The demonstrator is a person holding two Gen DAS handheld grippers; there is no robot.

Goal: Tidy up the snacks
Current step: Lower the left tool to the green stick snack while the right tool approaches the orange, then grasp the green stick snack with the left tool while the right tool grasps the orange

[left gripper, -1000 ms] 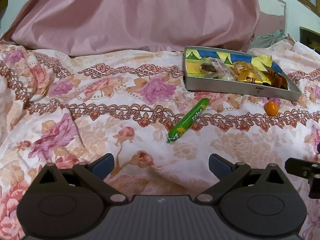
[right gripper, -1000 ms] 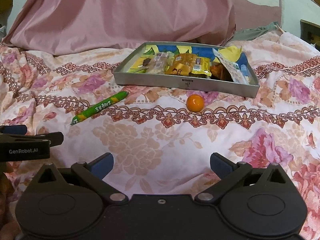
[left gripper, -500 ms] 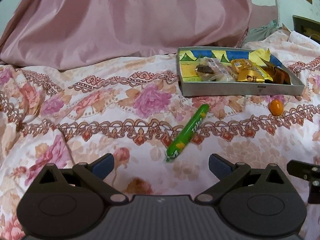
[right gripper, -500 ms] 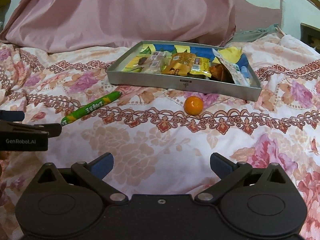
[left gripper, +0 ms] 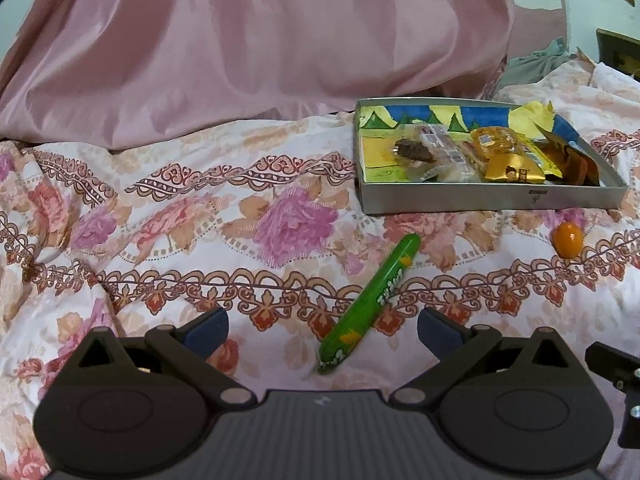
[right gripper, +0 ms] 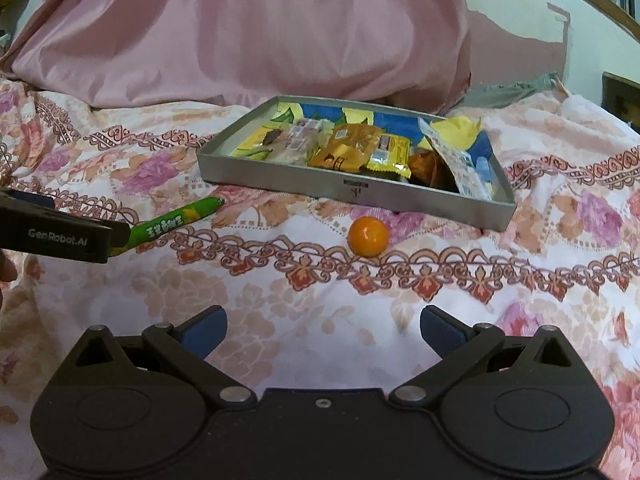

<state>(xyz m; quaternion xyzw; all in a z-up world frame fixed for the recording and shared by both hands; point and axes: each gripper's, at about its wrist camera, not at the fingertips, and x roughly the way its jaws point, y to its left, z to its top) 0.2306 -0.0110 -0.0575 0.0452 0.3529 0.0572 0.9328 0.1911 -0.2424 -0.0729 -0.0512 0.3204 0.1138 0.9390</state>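
Green snack stick (left gripper: 370,302) now nearer left hand-held gripper (left gripper: 322,326)

The left gripper (left gripper: 322,326) hung low with its jaws spread wide and nothing between them. The right gripper (right gripper: 323,326) was likewise wide apart and empty, level beside the left, both pointing forward.

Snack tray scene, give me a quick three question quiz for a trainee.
1. True or false: the green snack stick lies inside the metal tray.
2. Which loose snack sits nearer the right gripper: A the green snack stick, B the orange ball?
3. Fill in: the left gripper has its jaws ____.

Key: 1 false; 2 B; 3 open.
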